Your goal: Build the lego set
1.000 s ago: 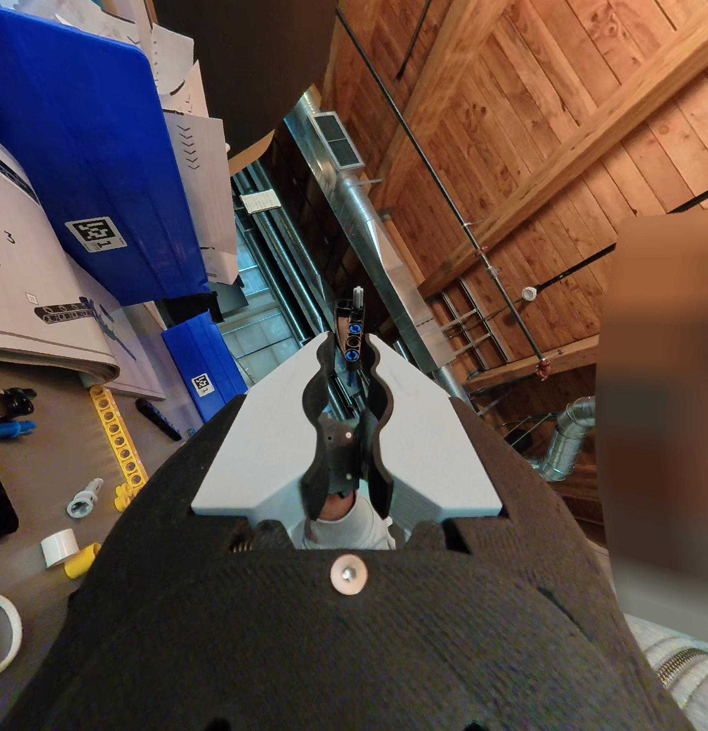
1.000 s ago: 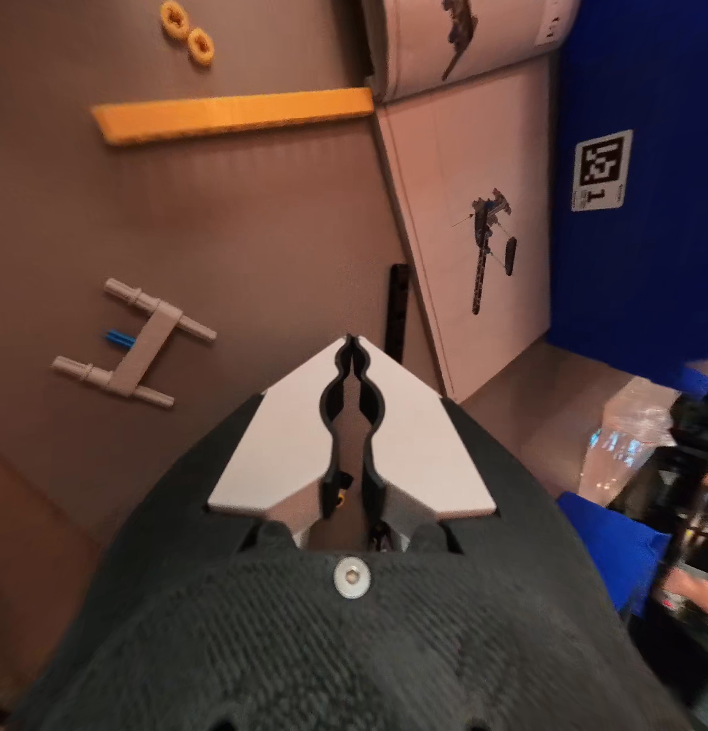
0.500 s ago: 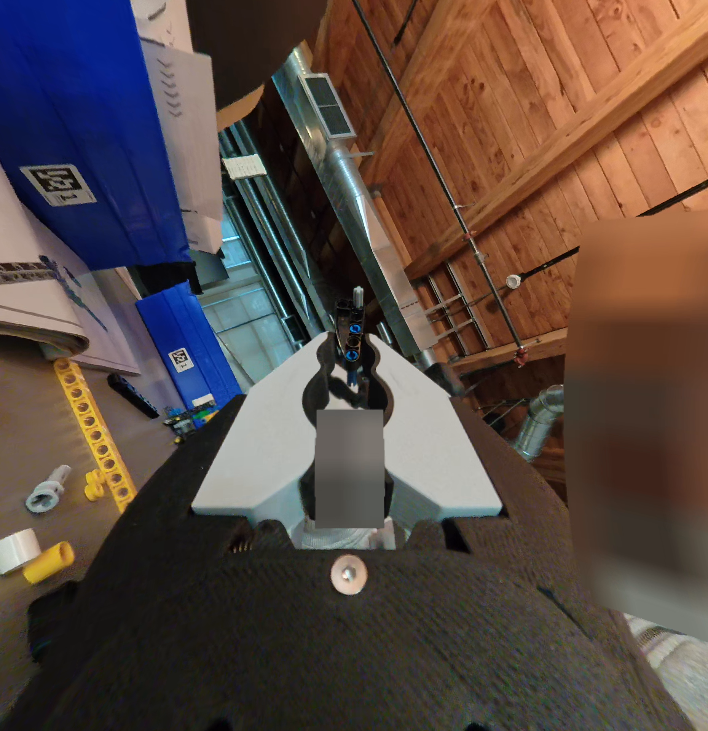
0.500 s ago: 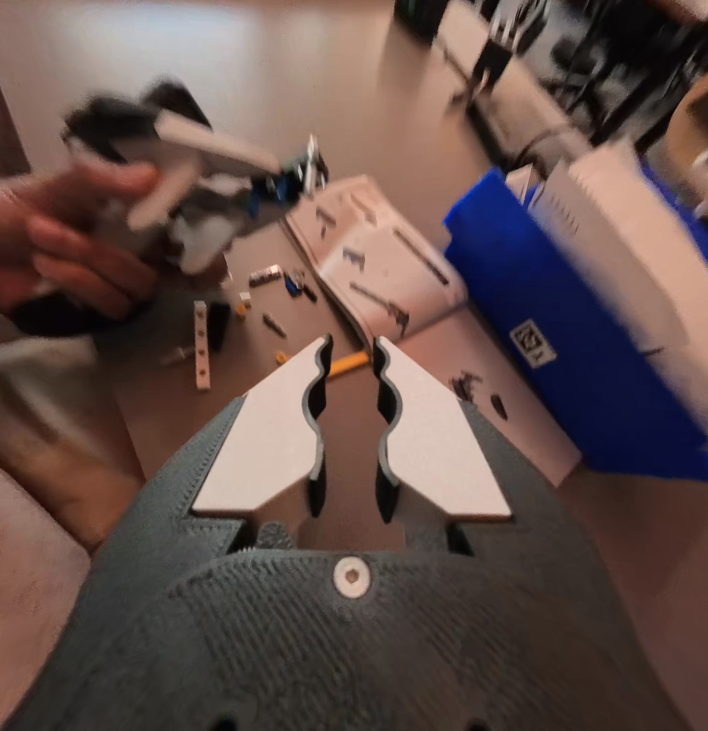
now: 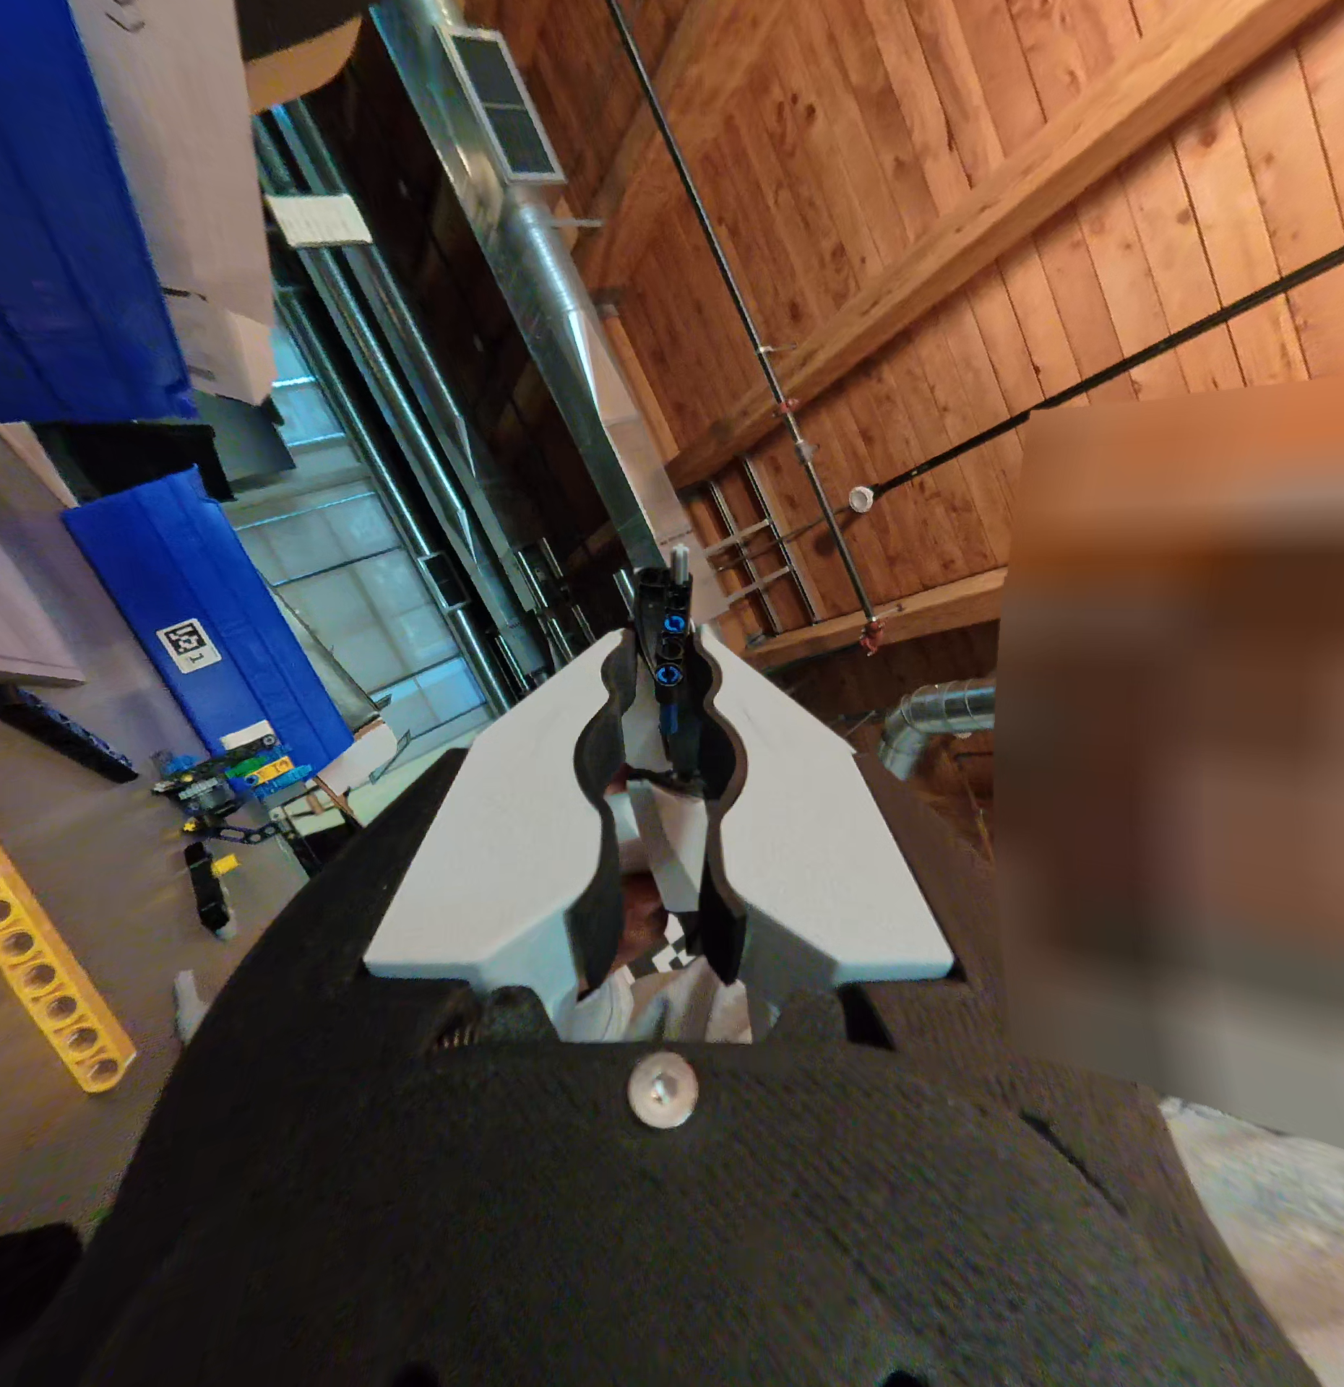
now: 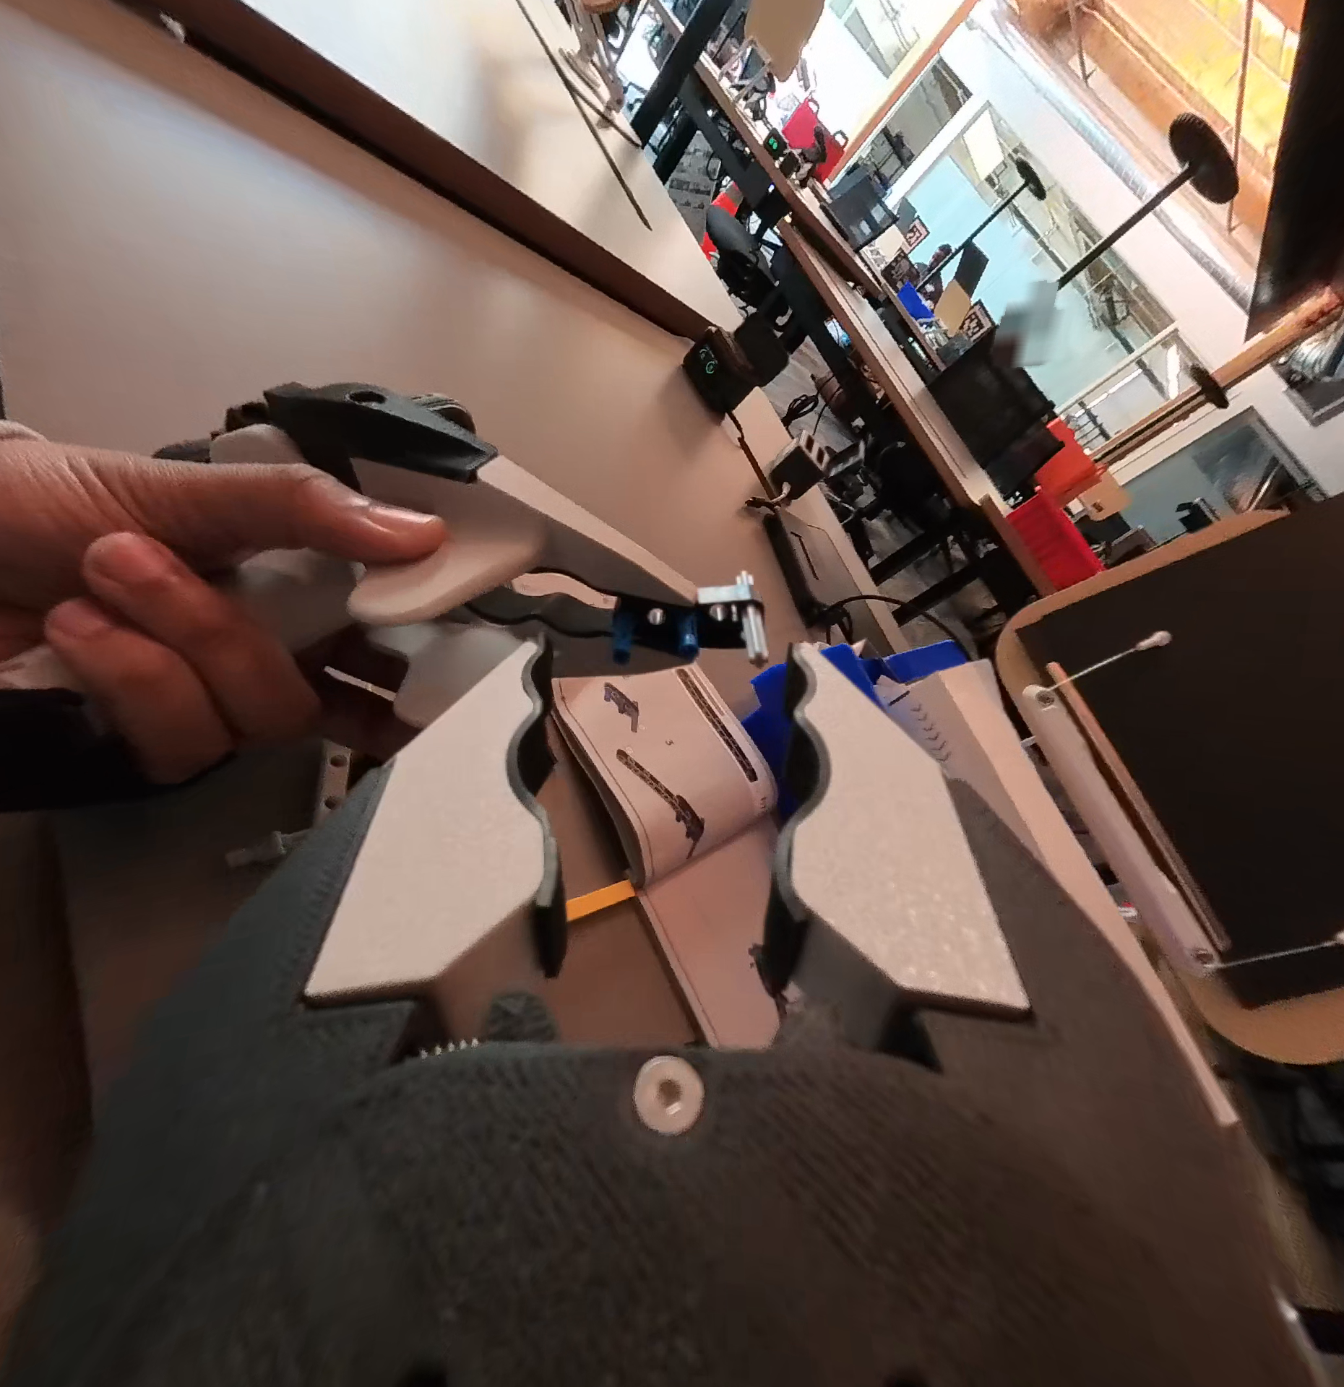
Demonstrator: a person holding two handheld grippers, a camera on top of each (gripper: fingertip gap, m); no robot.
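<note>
My left gripper [image 5: 663, 638] is shut on a small black lego assembly [image 5: 665, 623] with blue pins and a grey axle, held up in the air and tilted toward the ceiling. It also shows in the right wrist view, where a hand [image 6: 151, 570] holds that gripper and the assembly [image 6: 699, 623] sticks out of its tip. My right gripper [image 6: 665, 657] is wide open and empty, just below and in front of the assembly, not touching it.
A yellow holed beam [image 5: 38, 968], a black beam [image 5: 53, 732] and a partly built lego model [image 5: 226, 777] lie on the grey table at the left. The open instruction booklet [image 6: 676, 773], a blue bin [image 5: 203, 623] and a dark board [image 6: 1209, 750] are nearby. My two grippers' fingertips are within a few centimetres of each other.
My right gripper has swung up from facing the table, opened wide, and come close under the assembly. My left gripper keeps its hold and has turned slightly.
</note>
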